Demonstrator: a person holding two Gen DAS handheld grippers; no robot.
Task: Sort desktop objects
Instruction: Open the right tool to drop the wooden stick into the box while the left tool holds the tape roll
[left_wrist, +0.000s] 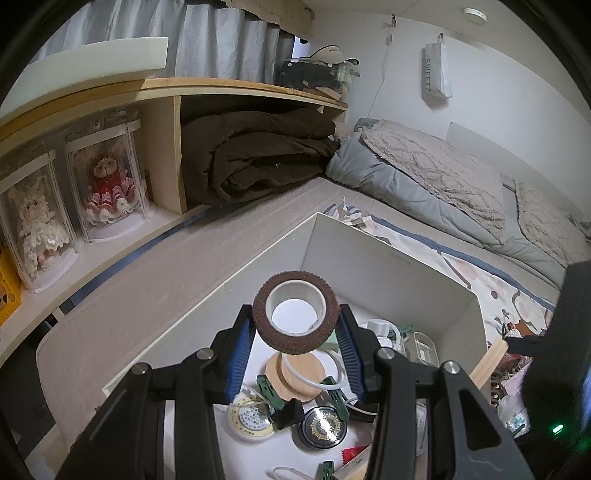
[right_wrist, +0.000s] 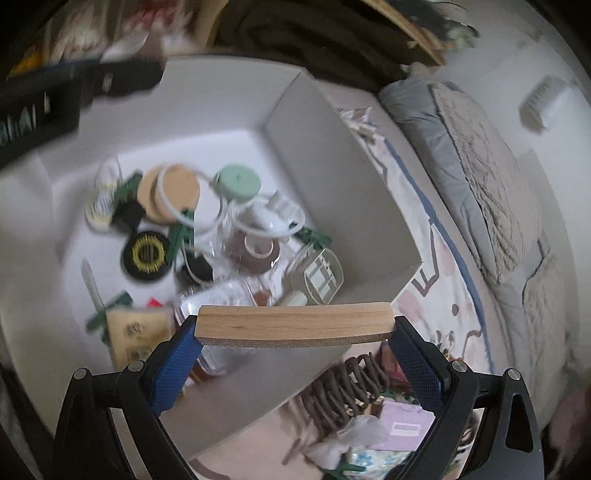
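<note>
Left gripper (left_wrist: 295, 332) pinching a brown tape roll (left_wrist: 295, 314) between blue pads, held above the white box (left_wrist: 388, 258) and its clutter of lids and clips. Right gripper (right_wrist: 295, 354) clamped on a wooden block (right_wrist: 293, 320) lying crosswise between its fingers, over the box's near edge.

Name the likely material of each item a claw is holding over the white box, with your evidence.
Tape roll in the left claw: seemingly textured brown fabric or crepe tape on a smooth white core.
Flat block in the right claw: pale wood, grain visible, matte, with a speckled cork-like underside.
</note>
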